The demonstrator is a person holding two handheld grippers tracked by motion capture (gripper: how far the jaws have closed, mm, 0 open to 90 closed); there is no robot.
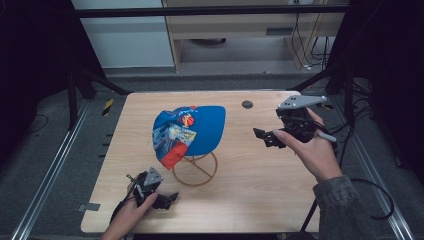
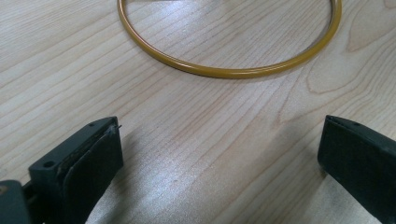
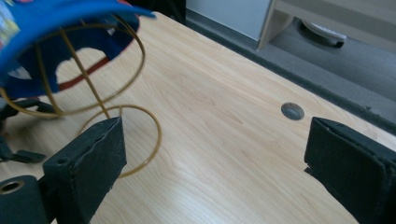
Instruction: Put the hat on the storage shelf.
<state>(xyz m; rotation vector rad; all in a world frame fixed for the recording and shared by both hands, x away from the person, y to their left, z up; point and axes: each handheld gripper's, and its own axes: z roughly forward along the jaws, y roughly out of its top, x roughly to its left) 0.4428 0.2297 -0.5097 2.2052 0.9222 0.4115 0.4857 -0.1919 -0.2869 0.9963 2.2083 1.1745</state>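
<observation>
A blue cap (image 1: 195, 130) with a red edge and a printed front sits on a yellow wire stand (image 1: 196, 170) in the middle of the wooden table (image 1: 250, 195). My left gripper (image 1: 170, 199) rests low near the table's front left, open, just short of the stand's base ring (image 2: 224, 72). Nothing is between its jaws. My right gripper (image 1: 264, 137) hovers to the right of the cap, open and empty, pointing toward it. In the right gripper view the cap (image 3: 56, 18) and the wire stand (image 3: 119, 70) lie ahead at the upper left.
A round dark grommet (image 1: 247, 104) is set in the table near its far edge, also seen as a grey disc (image 3: 293, 111). Black frame legs and cables stand around the table. A cable trails off the right side.
</observation>
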